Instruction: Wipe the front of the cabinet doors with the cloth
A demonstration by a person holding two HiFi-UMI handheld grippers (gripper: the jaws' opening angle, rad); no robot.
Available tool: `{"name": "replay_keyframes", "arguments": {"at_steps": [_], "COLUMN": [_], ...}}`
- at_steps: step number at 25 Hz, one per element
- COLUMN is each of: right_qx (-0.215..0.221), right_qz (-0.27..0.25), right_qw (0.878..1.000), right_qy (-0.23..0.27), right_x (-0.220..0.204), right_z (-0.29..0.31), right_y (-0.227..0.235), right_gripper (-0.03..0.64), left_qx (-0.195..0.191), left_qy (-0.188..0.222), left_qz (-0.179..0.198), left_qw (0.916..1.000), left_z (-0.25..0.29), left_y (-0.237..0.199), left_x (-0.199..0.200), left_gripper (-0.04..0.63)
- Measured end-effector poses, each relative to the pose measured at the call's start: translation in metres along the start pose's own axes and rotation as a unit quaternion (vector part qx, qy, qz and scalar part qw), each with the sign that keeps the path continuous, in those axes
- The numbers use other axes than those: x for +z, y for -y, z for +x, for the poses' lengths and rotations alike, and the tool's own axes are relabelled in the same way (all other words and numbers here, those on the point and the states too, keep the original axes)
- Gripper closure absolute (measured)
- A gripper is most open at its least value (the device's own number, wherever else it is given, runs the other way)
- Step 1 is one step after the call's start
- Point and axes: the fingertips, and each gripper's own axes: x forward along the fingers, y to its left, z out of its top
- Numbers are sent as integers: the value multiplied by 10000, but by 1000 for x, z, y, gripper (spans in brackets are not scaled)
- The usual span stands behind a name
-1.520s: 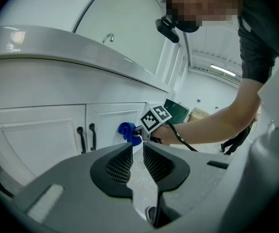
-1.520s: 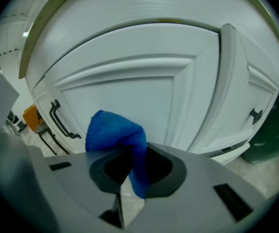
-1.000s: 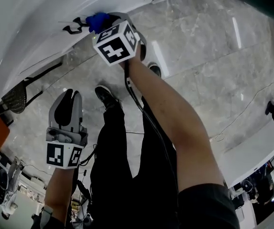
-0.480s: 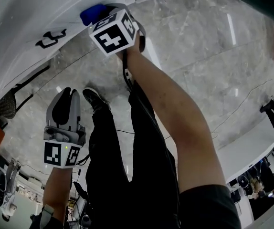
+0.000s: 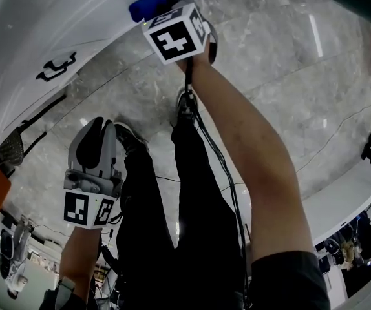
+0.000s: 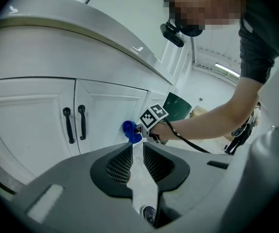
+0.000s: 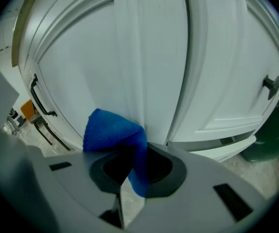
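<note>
Best to leave the left gripper [image 5: 99, 126] parked low at the lower left of the head view, fingers drawn almost together on nothing, clear of the working side. Calls for steady forward pressure through the right gripper [image 7: 130, 169], fingers clamped on a fold of the blue cloth [image 7: 111, 130], so that the bunched wad flattens against the paint rather than skating on one corner. Appears pressed to the foot of the vertical strip [image 7: 151, 57] between two white cabinet doors [image 7: 81, 67], at the top middle of the head view. Probably pays to run long, overlapping strokes up and down each door, dip into the frame grooves, and skirt the black handles [image 6: 75, 123] at left centre of the left gripper view rather than snag on them. Risks pulling the cloth free if dragged hard over an edge, since only a little of it seems pinched.

Stretches the right arm [image 5: 237, 147] nearly straight from the lower right of the head view up to the top middle, marker cube turned toward the camera. Leans in over the marble floor [image 5: 302, 70], judging by the steep downward look along that arm.
</note>
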Motion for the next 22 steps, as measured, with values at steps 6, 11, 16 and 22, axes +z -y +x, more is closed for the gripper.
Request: {"name": "replay_keyframes", "arguments": {"at_steps": [6,11,16,22], "right_qx": [-272,-67,334,705], "right_qz": [162,199,199,142], "right_qw": [9994,9997,9992,9973], "right_qy": [125,100,13,-175], "right_x": [2,-4,-11,-18], "right_z": [-3,6,26,61], "right_y": [-13,-57,-126,-183], "right_gripper": [560,560,560,560], "left_qx": [7,67,187,380], "left_qy": [85,79,52,1], "left_qz": [-63,-33,-4,-39], "left_qw": [9999,9999,9998,9993], "left_z": [-18,-39,-64,-84], "left_y": [-20,-40,-69,-98], "left_x": [0,-7,-16,-29], "left_gripper": [526,526,526,526]}}
